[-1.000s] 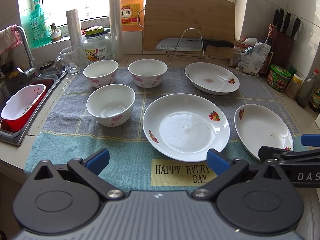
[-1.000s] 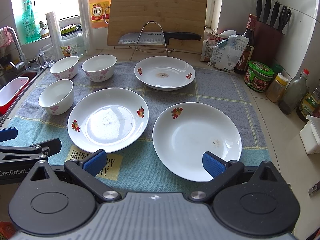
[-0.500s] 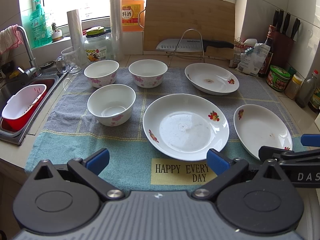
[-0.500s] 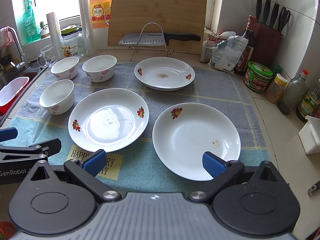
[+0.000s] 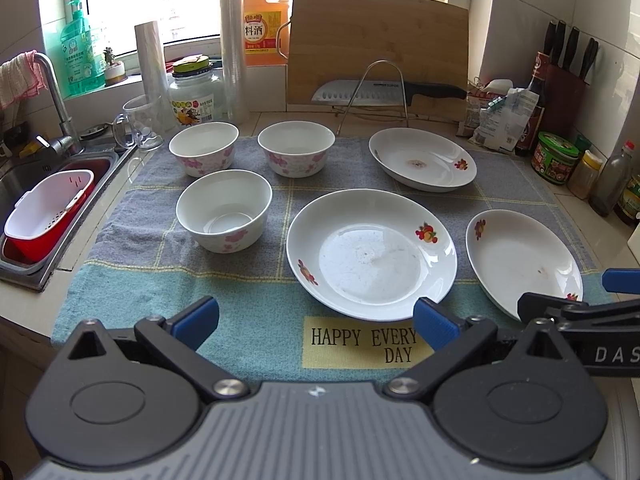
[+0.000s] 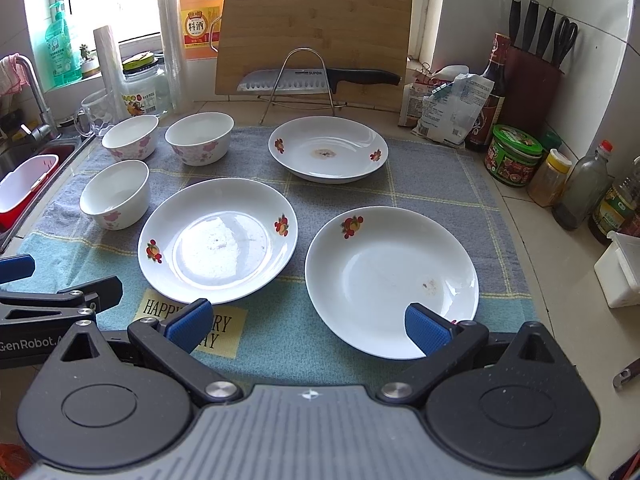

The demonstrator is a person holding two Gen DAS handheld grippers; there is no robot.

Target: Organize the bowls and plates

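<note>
Three white bowls with pink flowers stand on the towel's left: a near bowl [image 5: 224, 210] and two far bowls [image 5: 203, 148] [image 5: 296, 147]. Three white plates with fruit prints lie to the right: a middle plate [image 5: 372, 254], a far plate [image 5: 422, 159] and a right plate [image 5: 524, 258]. In the right wrist view they show as middle plate [image 6: 218, 240], far plate [image 6: 328, 149] and right plate [image 6: 392, 280]. My left gripper [image 5: 316, 318] is open and empty at the towel's near edge. My right gripper [image 6: 306, 326] is open and empty, just short of the right plate.
A sink with a red-and-white basket [image 5: 46, 214] lies at the left. A knife on a wire rack [image 5: 384, 92] and a cutting board [image 5: 378, 40] stand behind. Jars and bottles [image 6: 512, 156] line the right wall. A white box [image 6: 620, 274] sits at the right.
Both grippers have barely shifted; the scene sits slightly differently in view. Nothing was taken hold of or moved.
</note>
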